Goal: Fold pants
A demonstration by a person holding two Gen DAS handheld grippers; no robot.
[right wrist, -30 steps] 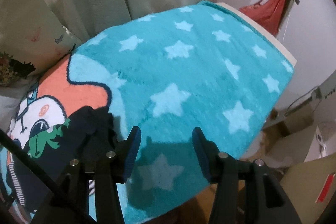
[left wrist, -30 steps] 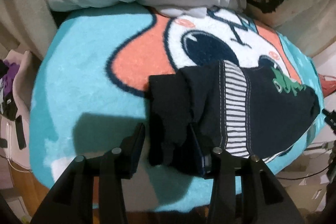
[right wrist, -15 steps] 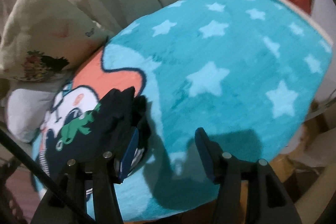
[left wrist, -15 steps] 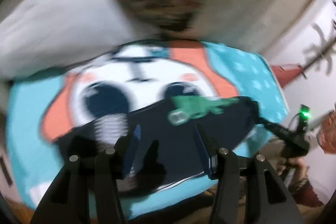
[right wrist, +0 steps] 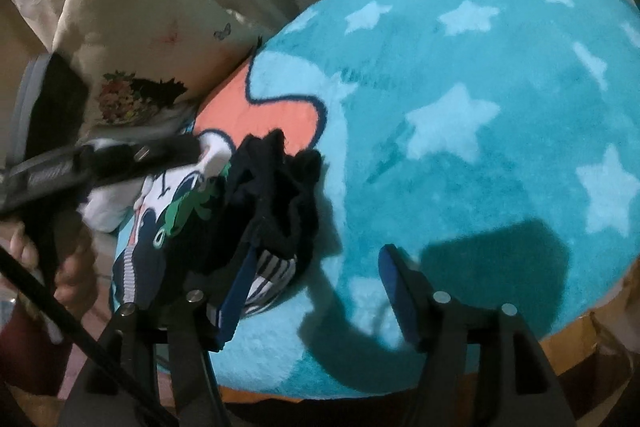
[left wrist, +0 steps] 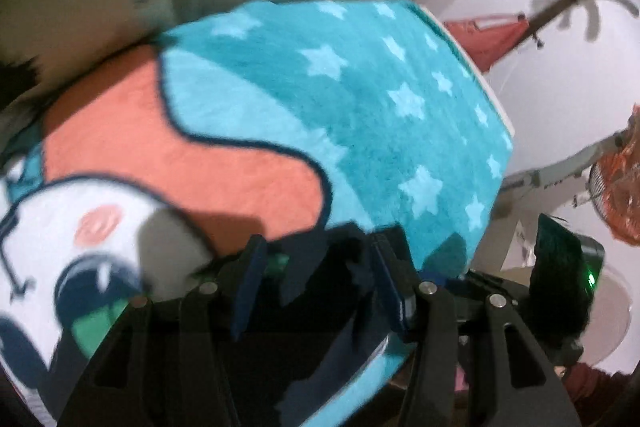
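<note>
The pants (right wrist: 276,195) are dark navy with a green print and a striped lining. They lie bunched on a teal star blanket (right wrist: 480,107) with an orange and white cartoon face. My right gripper (right wrist: 316,267) is open, its left finger at the pants' near edge, the right finger over bare blanket. In the left wrist view my left gripper (left wrist: 320,267) is open, its jaws on either side of the dark cloth (left wrist: 320,307). The left gripper also shows in the right wrist view (right wrist: 120,159), hovering over the pants' far end.
A cream pillow (right wrist: 132,39) with a floral print leans behind the blanket at the left. The blanket's right edge (left wrist: 496,115) drops off toward a white wall, a red bag (left wrist: 488,35) and an orange fan (left wrist: 616,199). The right gripper's body (left wrist: 560,267) shows beside the left one.
My left gripper has swung from the striped waistband end, right across the pants, to the end near the right gripper. My right gripper has moved left, up to the pants' edge.
</note>
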